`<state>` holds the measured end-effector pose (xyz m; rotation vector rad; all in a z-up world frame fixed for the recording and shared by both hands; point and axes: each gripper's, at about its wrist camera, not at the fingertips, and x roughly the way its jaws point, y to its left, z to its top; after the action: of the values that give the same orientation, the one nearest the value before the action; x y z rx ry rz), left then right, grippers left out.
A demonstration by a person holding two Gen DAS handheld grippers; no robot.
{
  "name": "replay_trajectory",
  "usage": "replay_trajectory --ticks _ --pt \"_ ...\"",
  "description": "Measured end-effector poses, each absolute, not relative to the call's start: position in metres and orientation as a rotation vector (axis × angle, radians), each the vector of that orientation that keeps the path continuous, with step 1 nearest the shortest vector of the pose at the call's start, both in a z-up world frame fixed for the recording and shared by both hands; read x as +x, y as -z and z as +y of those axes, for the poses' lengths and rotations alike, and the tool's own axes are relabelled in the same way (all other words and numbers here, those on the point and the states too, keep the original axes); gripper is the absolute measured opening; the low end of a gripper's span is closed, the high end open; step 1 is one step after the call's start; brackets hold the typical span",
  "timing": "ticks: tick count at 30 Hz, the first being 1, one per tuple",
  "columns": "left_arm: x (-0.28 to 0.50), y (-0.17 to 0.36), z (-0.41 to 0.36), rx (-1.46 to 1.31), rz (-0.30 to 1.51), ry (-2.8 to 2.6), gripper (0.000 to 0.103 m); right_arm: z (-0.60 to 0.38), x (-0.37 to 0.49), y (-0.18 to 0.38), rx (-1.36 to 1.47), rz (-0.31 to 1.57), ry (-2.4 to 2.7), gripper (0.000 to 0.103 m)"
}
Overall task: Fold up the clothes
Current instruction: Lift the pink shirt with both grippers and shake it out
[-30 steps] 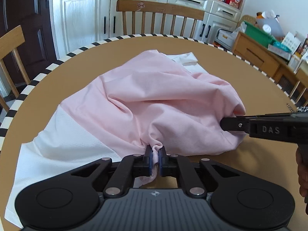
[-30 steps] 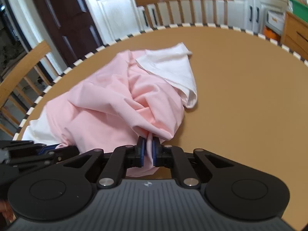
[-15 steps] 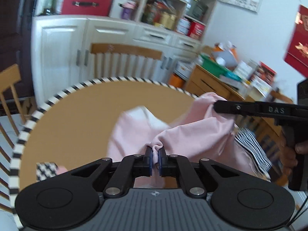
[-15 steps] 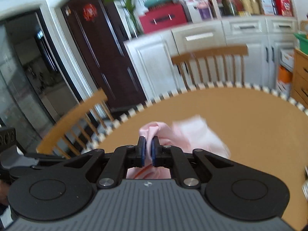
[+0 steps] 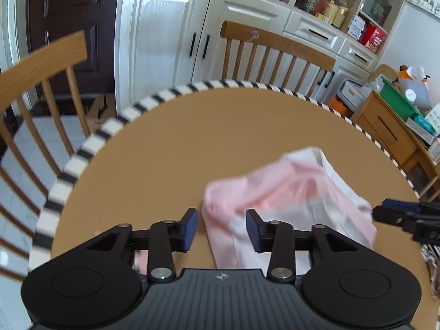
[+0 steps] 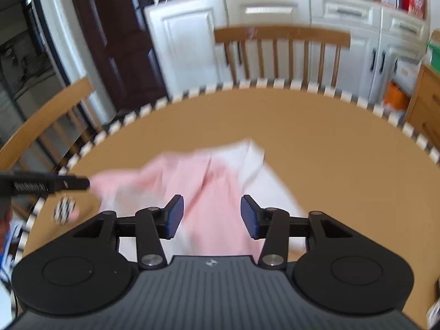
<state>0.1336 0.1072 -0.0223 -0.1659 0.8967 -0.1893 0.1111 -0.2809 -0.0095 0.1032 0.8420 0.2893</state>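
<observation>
Both the left gripper (image 5: pixel 221 228) and the right gripper (image 6: pixel 209 216) hang with jaws spread wide, gripping nothing, the pink and white shirt (image 5: pixel 286 200) lying loose on the table (image 5: pixel 192 143) between and beyond them, probably freed for a fresh grip.

pink garment (image 6: pixel 209 181) motion-blurred, near edge hidden behind tongs
</observation>
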Motion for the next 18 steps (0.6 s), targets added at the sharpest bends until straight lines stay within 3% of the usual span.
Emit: replay_trajectory --ticks 4,8,9,10,11,18 --pt "0.094 0.045 0.097 -0.152 0.979 0.235 0.06 -0.29 0.098 0.037 0.12 0.893 -0.221 0.049" --pt "0.07 0.069 0.07 -0.1 1.011 0.266 0.057 -0.301 0.112 0.049 0.283 0.923 -0.223 0.047" --pt "0.071 0.071 0.066 -0.093 0.992 0.279 0.044 -0.302 0.117 0.051 0.307 0.926 -0.235 0.04" --pt "0.073 0.073 0.062 -0.086 0.974 0.292 0.016 -0.3 0.119 0.052 0.308 0.926 -0.252 0.015" --pt "0.076 0.074 0.064 -0.117 0.969 0.291 0.013 -0.299 0.12 0.052 0.3 0.922 -0.269 0.006" --pt "0.067 0.042 0.101 -0.22 0.833 0.202 0.008 -0.285 0.085 0.033 0.216 0.984 -0.419 0.006"
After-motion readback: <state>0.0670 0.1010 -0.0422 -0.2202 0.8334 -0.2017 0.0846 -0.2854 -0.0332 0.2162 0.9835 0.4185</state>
